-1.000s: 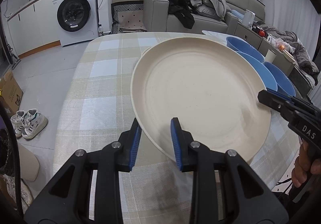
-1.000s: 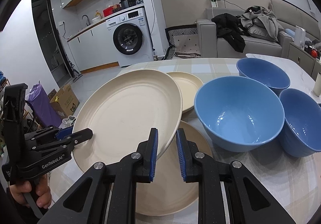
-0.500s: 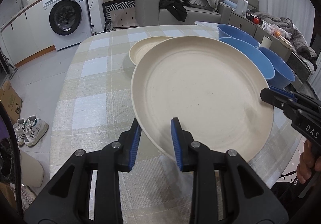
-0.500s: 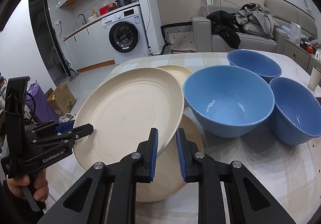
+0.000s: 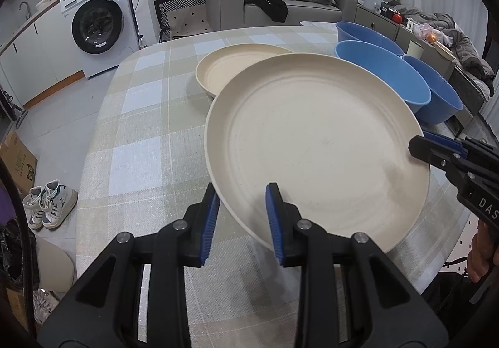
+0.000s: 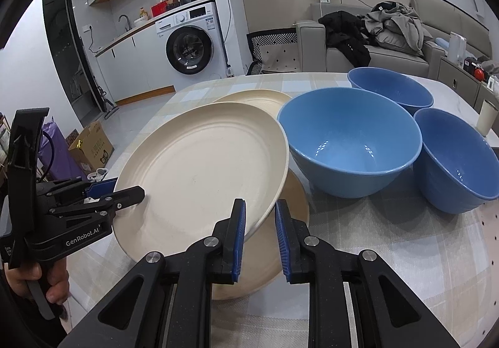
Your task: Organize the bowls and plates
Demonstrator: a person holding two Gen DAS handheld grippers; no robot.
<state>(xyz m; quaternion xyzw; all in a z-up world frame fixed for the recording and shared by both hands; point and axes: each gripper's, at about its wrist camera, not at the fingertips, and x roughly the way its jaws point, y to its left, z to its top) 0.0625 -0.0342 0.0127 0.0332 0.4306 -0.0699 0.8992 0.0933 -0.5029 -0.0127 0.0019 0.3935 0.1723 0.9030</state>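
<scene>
Checked tablecloth [image 5: 131,160] on a round table in a lived-in room: a large cream plate carried level by two grippers.

Nearest, the left gripper [image 5: 241,217] and right gripper [image 6: 259,234] each clamp the large cream round plate [image 6: 202,167] by opposite rims, above a second cream plate [image 6: 280,242]. Lower evenly, centring it; beyond lie a third cream plate [image 5: 237,67] and three blue bowls [image 6: 349,142].
</scene>
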